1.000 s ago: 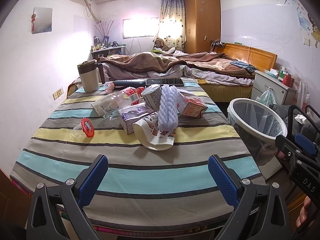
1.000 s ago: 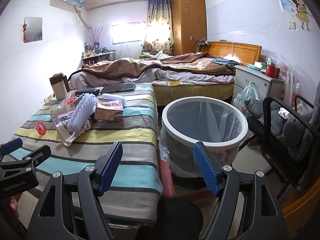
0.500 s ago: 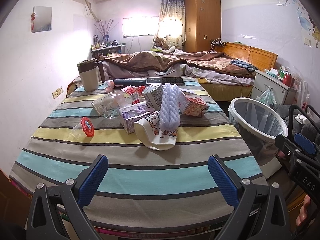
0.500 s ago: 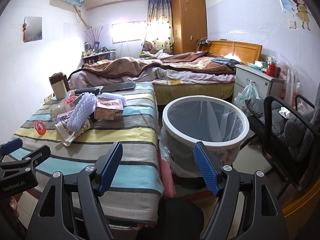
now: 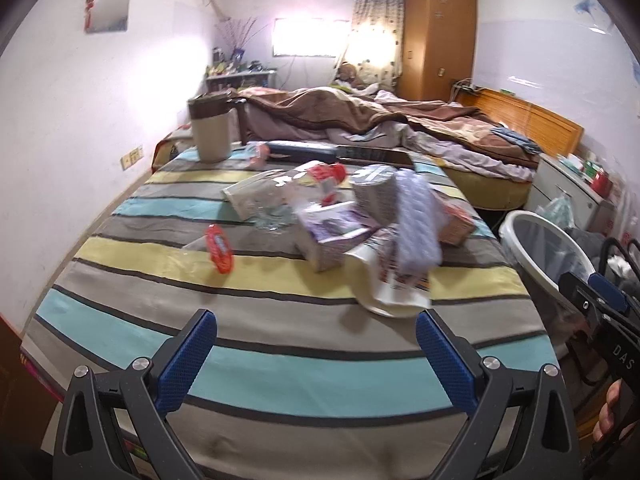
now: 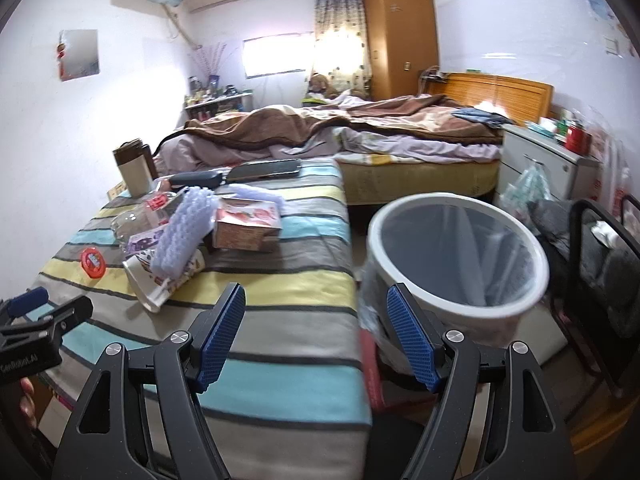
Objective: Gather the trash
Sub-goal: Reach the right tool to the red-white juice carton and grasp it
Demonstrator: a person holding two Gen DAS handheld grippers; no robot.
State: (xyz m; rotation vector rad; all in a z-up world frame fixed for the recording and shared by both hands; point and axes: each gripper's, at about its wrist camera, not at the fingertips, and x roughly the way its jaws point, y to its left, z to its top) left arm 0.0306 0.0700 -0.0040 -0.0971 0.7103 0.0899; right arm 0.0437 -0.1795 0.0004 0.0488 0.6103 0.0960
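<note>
Compared with half a second ago, both views are now showing the trash pile larger and lower in the frame, and both pictures are blurring with motion; the left hand-held gripper (image 5: 316, 342) is moving closer over the striped desk (image 5: 280, 376), and the right hand-held gripper (image 6: 316, 334) is swinging nearer the desk's right edge.

The left hand-held gripper is hovering above the near stripes with its blue pads spread wide and nothing between them. The right hand-held gripper is likewise standing released and empty, its left pad over the desk's edge and its right pad in front of the waste bin (image 6: 456, 308). Fingertips of a hand (image 5: 608, 412) are showing at the lower right of the left view, holding the other tool.

The trash is lying in one cluster at the middle of the desk: one lilac foam net sleeve (image 5: 416, 224) is leaning across one crumpled paper cup (image 5: 394, 296), with one purple carton (image 5: 332, 236), one red-printed carton (image 6: 246, 226), one grey can (image 5: 374, 194) and one clear plastic bottle (image 5: 280, 196) just beside them. One red lid (image 5: 219, 248) is lying apart to the left. One waste bin, lined with a bag, is standing on the floor beside the desk's right edge.
</note>
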